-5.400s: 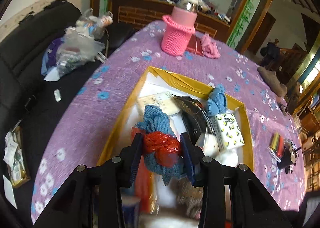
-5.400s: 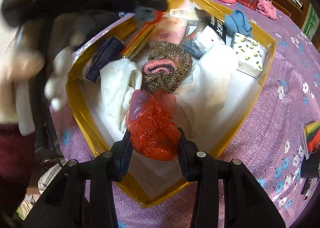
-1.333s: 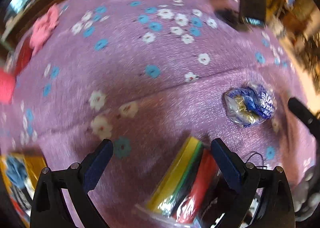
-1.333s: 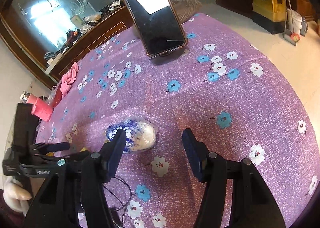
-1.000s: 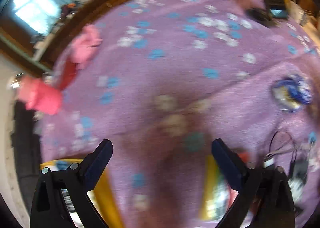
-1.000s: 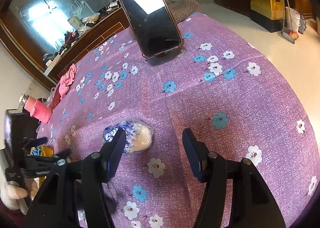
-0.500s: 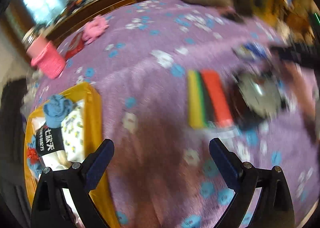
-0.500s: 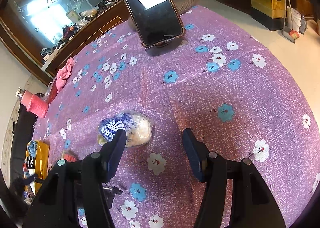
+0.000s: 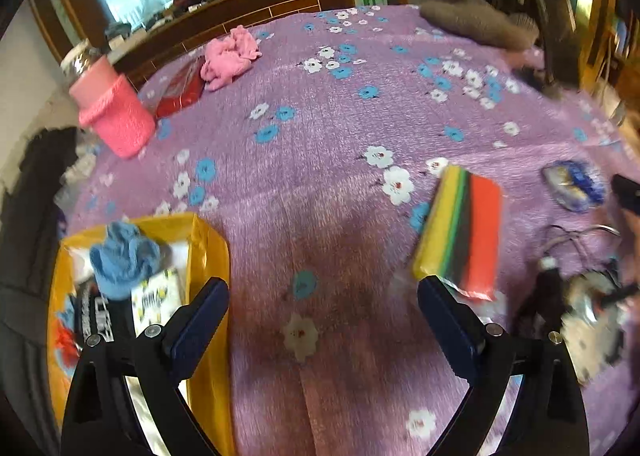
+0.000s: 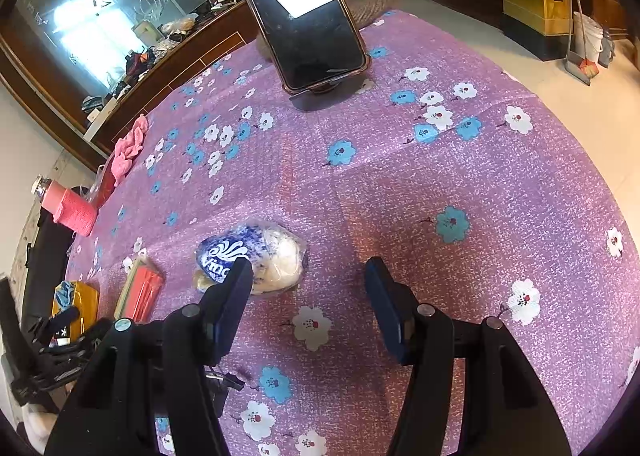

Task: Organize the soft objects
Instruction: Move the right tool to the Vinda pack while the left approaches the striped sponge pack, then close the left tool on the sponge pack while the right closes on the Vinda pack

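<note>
Purple flowered tablecloth (image 10: 400, 184), phone (image 10: 302, 12) propped at top centre. Right gripper (image 10: 308, 288) spread wide, empty; left gripper (image 9: 322, 314) likewise spread, empty, above bare cloth. Step, as judged: reaching for the tissue pack (image 10: 252, 256), lower left of centre, beside the right gripper's left finger. Pack looks crumpled, blue-white, squashy. Next: shift left, straddle it, close gently, carry to yellow box (image 9: 208, 256).
</note>
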### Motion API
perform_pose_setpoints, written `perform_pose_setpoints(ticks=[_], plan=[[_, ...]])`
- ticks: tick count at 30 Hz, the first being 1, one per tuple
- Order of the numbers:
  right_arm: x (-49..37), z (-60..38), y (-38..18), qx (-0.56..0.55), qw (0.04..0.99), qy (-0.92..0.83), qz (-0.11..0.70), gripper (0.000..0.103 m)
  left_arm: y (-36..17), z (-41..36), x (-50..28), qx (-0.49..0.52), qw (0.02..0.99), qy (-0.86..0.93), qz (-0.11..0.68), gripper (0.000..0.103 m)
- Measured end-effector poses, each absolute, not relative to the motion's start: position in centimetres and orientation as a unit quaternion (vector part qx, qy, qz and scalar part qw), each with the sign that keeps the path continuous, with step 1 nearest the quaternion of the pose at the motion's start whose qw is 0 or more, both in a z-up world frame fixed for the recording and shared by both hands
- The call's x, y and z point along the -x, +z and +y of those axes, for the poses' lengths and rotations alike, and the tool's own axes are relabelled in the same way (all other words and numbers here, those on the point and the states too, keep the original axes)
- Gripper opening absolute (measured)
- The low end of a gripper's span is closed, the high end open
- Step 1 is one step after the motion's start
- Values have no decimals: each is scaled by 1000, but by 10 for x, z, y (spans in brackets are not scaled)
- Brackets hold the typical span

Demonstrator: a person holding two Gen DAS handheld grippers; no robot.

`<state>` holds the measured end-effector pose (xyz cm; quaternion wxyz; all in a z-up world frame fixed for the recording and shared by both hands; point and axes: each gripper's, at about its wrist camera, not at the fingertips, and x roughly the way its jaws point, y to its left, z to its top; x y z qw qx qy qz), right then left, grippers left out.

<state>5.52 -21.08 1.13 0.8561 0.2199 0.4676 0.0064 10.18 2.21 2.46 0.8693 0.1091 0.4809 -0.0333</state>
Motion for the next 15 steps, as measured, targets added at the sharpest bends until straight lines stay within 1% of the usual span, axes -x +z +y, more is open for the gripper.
perform_pose_setpoints(ticks=[4,8,11,15], plan=[[-57,-209,10,-216,857,6,468,57,29,33,-89,-81,875,-53,474,97],[-56,-207,10,-210,860,7,465,58,32,42,-94,-50,874,-62,480,97],[-57,-205,10,-206,862,6,464,58,26,43,-111,-18,869,-74,489,97],[-57,-203,10,-200,863,8,464,61,20,33,-135,-17,868,-96,487,97]])
